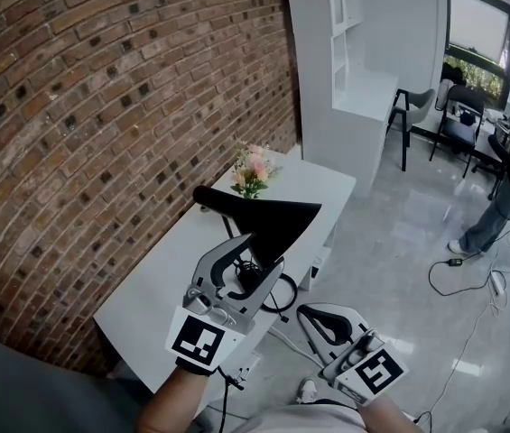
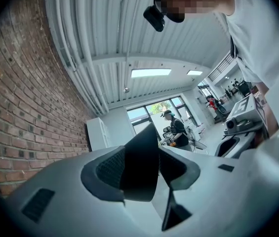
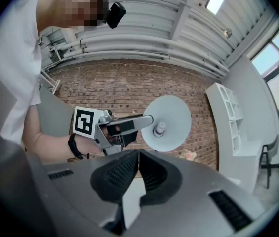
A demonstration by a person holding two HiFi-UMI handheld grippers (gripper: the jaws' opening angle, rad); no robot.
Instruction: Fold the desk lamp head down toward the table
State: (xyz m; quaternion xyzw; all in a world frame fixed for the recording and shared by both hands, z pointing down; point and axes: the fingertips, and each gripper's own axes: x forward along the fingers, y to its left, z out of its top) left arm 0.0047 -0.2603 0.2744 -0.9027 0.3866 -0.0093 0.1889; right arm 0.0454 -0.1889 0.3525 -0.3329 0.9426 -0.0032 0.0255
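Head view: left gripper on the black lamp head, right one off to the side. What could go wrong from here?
1. The left gripper pinches only the thin rim of the lamp head, so it may slip off when pushing down.
2. The right gripper is shut, empty and away from the lamp; unbraced, the lamp could tip or slide on the desk.

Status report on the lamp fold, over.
Grippers: left gripper shut on lamp head; right gripper shut, empty. Head up above the table, not yet folded. Flowers beyond it, apart.
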